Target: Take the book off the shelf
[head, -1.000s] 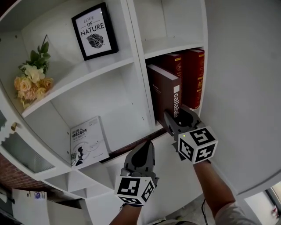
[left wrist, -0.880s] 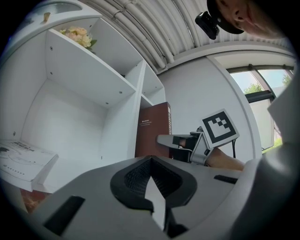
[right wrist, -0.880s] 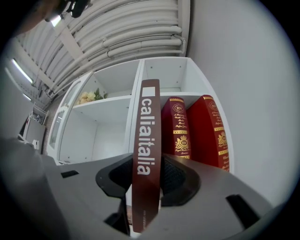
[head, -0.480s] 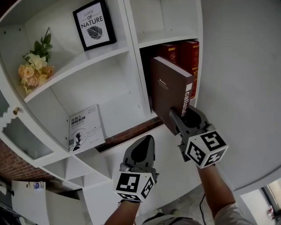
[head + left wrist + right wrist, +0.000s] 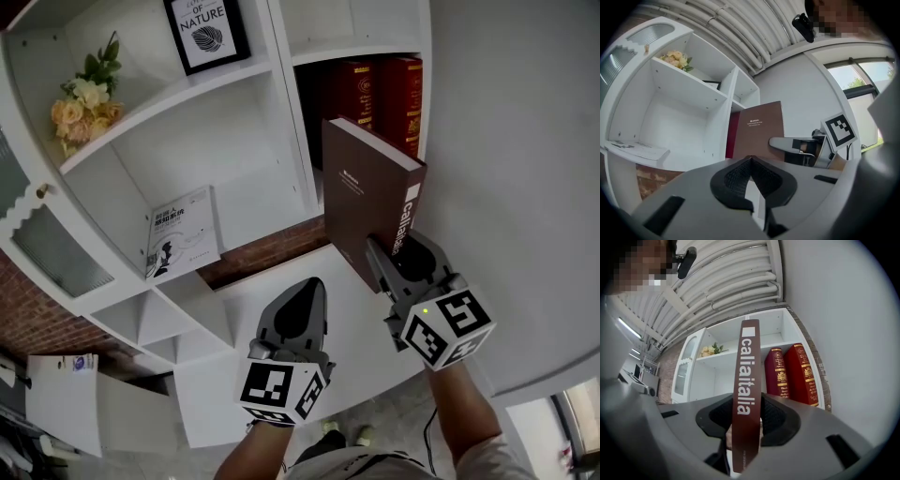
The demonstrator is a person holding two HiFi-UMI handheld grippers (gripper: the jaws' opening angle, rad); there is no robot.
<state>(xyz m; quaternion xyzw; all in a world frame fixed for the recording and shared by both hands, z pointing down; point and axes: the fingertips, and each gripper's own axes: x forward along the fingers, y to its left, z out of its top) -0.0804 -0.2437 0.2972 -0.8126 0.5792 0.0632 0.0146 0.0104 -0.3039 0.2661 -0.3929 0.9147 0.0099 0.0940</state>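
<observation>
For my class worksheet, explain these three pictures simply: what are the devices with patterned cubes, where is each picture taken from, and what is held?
No robot: a person holds a two-jaw gripper in each hand; the marker cubes belong to them. One picture comes from a camera on the person's head, looking down; the other two from cameras riding on the grippers. The right gripper is clamped on the spine of a brown book, held out in front of the shelf unit. The left gripper is shut and empty. Two red books stand in a compartment; a framed print, flowers and a white book sit on other shelves.
</observation>
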